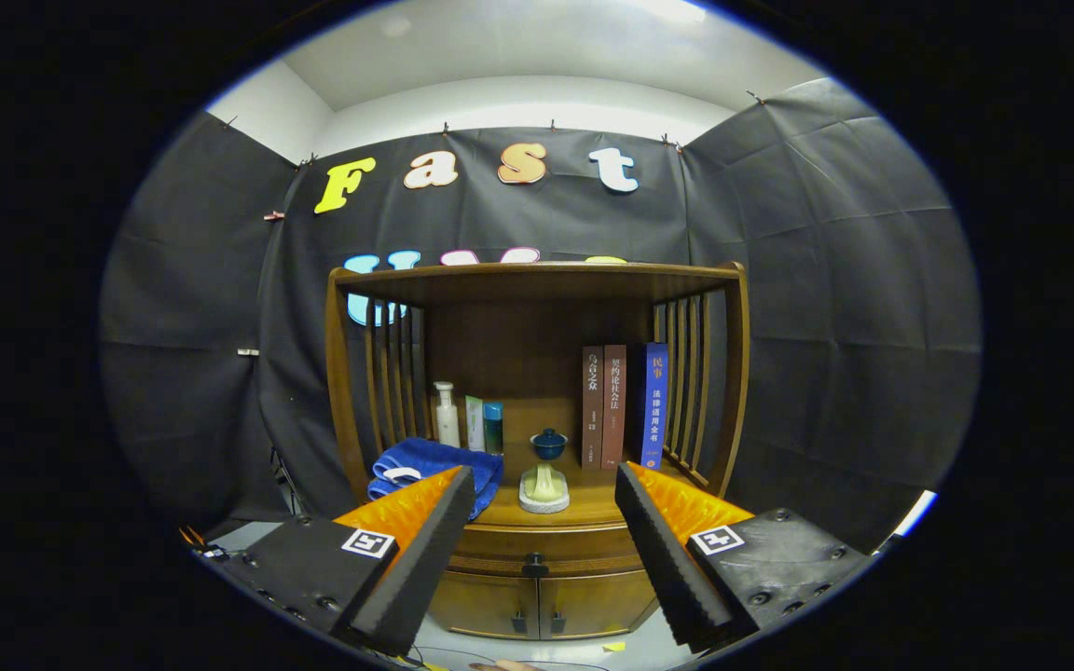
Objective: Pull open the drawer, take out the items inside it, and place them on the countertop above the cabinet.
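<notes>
A wooden cabinet stands ahead against the booth wall. Its drawer lies shut below the countertop, with a small dark knob at its middle. My gripper is open, held back from the cabinet, nothing between its fingers. The left finger and right finger frame the drawer front. On the countertop sit a pale yellow item on a round dish and a small blue lidded bowl. The drawer's contents are hidden.
A blue towel lies at the countertop's left, partly behind my left finger. Behind it stand a white pump bottle and two small bottles. Three books stand upright at the right. Two small doors close the cabinet base.
</notes>
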{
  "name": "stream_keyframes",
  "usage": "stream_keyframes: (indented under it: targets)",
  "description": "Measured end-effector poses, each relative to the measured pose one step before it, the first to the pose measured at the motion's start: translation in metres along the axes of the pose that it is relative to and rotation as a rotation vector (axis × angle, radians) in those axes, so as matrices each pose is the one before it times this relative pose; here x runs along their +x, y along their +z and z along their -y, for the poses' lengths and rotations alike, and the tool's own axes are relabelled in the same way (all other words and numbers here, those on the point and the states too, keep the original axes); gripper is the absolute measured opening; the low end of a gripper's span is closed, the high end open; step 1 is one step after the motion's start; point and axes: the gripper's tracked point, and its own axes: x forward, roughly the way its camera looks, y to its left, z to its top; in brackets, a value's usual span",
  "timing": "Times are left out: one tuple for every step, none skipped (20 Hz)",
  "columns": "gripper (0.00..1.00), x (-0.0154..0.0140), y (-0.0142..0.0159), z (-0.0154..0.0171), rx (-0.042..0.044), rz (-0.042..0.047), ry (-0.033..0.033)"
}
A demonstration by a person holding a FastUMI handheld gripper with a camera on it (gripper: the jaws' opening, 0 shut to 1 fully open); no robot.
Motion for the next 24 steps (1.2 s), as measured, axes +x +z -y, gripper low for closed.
stream_keyframes:
  targets:
    - [0.99, -0.00219, 0.00113, -0.00025, 0.00047, 0.00490, -0.00163]
    - [0.99, -0.00044, 0.00023, -0.00308, 0.00386, 0.00622, 0.00837]
    - [0.99, 0.00042, -0.00231, -0.00464, 0.00263, -0.00420, 0.01187]
    - [0.99, 0.00040, -0.00459, -0.00271, -0.00216, -0.01425, 0.00980]
    - [0.99, 0.00092, -0.00206, -0.00170, -0.00456, -0.01127, 0.00955]
    - [0.99, 0.00100, 0.00004, -0.00109, -0.00329, -0.00304, 0.00386]
    - [1.00, 0.00044, 0.00157, -0.00005, -0.00245, 0.00165, 0.00267]
    - [0.99, 0.00090, 0.00147, 0.00011, -0.00158, 0.00570, 0.00127]
    - [0.99, 0.00086, 0.00094, 0.00108, -0.00381, 0.00395, -0.00209]
    - [0.99, 0.00063, 0.00029, 0.00084, -0.00382, 0.00022, -0.00155]
    - [0.99, 0.00031, 0.00020, 0.00167, -0.00247, -0.00087, -0.00339]
    - [0.99, 0.00086, -0.00010, 0.00111, 0.00225, 0.00073, -0.00260]
    - [0.99, 0.00019, -0.00011, 0.00061, 0.00513, -0.00125, -0.00216]
    - [0.99, 0.00016, -0.00104, 0.00127, 0.00372, -0.00417, -0.00309]
    - [0.99, 0.00016, -0.00157, 0.00146, 0.00174, -0.00320, -0.00368]
    - [0.99, 0.00018, 0.00056, 0.00151, -0.00191, 0.00018, -0.00465]
    - [0.99, 0.00022, 0.00039, 0.00168, -0.00326, 0.00000, -0.00507]
    - [0.99, 0.00052, 0.00146, 0.00067, -0.00294, 0.00034, -0.00340]
    - [0.99, -0.00042, 0.00146, -0.00009, -0.00189, 0.00237, -0.00022]
    - [0.99, 0.00029, 0.00141, 0.00032, -0.00129, 0.00215, -0.00030]
    - [0.99, 0.00015, -0.00010, -0.00027, -0.00143, 0.00076, 0.00175]
    - [0.99, -0.00086, -0.00026, -0.00072, -0.00107, -0.00157, 0.00263]
    - [0.99, -0.00107, -0.00083, -0.00059, 0.00054, -0.00129, 0.00162]
    - [1.00, -0.00048, -0.00032, -0.00048, 0.00062, 0.00026, 0.00109]
